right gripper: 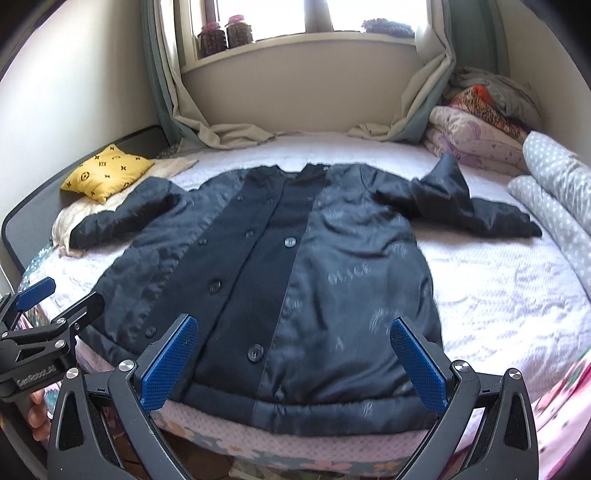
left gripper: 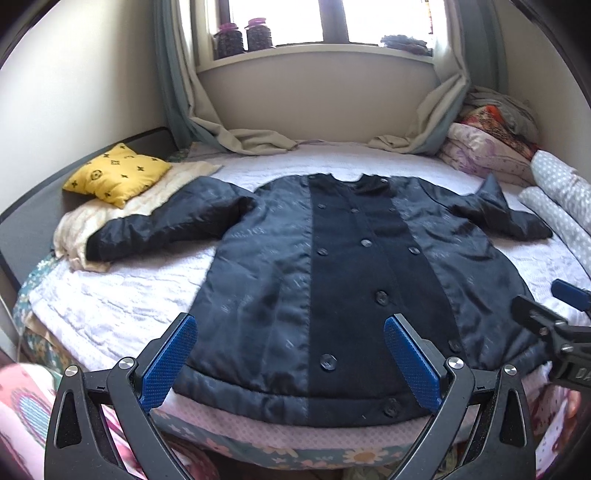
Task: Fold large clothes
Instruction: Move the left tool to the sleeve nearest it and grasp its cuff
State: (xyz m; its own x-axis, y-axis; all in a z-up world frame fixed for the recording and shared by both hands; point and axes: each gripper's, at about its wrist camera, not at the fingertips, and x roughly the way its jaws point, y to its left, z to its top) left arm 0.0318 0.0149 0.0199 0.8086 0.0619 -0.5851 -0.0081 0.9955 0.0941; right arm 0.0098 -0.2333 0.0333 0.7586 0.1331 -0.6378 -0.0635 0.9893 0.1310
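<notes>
A large dark navy buttoned jacket [left gripper: 351, 266] [right gripper: 295, 280] lies flat and face up on the white bedspread [left gripper: 122, 295] [right gripper: 498, 295], hem toward me, sleeves spread to both sides. The right sleeve [right gripper: 454, 203] is bunched and partly folded up. My left gripper [left gripper: 290, 328] hovers open over the hem's left half, nothing between its blue pads. My right gripper [right gripper: 293, 330] hovers open over the hem's right half, also empty. Each gripper shows at the edge of the other's view: the right gripper [left gripper: 554, 317], the left gripper [right gripper: 44, 310].
A yellow patterned cushion [left gripper: 118, 173] [right gripper: 107, 171] rests on a cream blanket at the bed's far left. Folded quilts [left gripper: 487, 147] [right gripper: 476, 129] and dotted grey pillows [right gripper: 554, 184] line the right side. Curtains [left gripper: 243, 136] drape onto the bed below the window sill with jars [left gripper: 243, 35].
</notes>
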